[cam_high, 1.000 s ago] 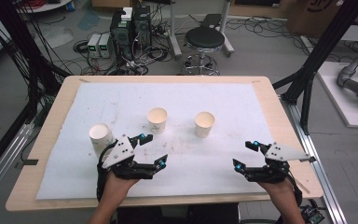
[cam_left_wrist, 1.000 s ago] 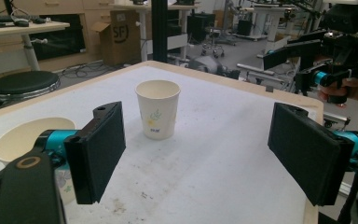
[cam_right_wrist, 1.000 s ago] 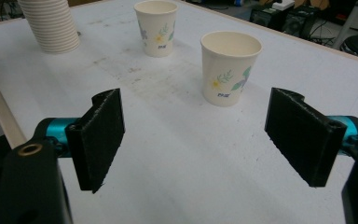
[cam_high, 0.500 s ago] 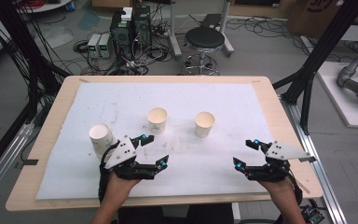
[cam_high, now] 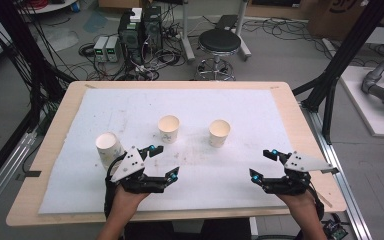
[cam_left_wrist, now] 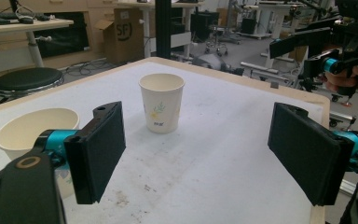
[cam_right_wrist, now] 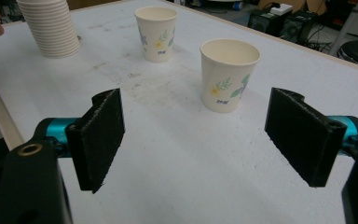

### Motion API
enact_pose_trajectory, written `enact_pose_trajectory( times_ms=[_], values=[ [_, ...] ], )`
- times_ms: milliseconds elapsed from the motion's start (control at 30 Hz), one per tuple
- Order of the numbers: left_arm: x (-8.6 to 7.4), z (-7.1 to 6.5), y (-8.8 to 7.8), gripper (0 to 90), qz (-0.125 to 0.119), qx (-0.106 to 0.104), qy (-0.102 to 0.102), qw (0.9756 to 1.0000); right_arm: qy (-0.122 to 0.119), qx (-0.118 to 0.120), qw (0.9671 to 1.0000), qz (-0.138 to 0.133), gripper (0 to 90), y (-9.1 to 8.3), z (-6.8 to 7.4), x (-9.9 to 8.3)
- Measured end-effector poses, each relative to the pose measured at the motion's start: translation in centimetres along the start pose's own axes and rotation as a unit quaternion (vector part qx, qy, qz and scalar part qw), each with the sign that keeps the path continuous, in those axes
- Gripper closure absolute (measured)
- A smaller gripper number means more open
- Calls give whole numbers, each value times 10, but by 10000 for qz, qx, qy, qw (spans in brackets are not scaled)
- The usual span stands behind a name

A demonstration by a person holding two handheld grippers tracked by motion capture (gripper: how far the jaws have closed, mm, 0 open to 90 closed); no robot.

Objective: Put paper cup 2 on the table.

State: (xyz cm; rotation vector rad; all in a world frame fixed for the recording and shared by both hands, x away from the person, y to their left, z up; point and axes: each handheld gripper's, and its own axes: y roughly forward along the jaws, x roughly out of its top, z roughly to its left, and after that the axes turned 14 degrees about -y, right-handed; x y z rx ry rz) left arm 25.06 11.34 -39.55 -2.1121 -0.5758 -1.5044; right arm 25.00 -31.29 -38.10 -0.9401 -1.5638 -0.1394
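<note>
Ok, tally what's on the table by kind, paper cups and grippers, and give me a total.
Single paper cups: 2, the middle cup and the right cup
Stack of paper cups: 1
Grippers: 2, the left gripper and the right gripper, both open
Total: 5

Two single paper cups [cam_high: 168, 128] [cam_high: 219, 132] (upright); one cup stack [cam_high: 108, 148]; two grippers [cam_high: 162, 162] [cam_high: 263, 164]

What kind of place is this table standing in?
Most likely a robotics lab or workshop: black computer towers with tangled cables on the floor, a grey robot arm at the right, and a round black stool behind the wooden table.
</note>
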Motion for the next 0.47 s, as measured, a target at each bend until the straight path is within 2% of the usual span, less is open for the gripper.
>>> enact_pose_trajectory(
  times_ms=[467],
  values=[
    [0, 1, 1, 188, 40, -18, 16, 10000, -1, 16, 10000, -33, 204, 0, -1, 0]
  ],
)
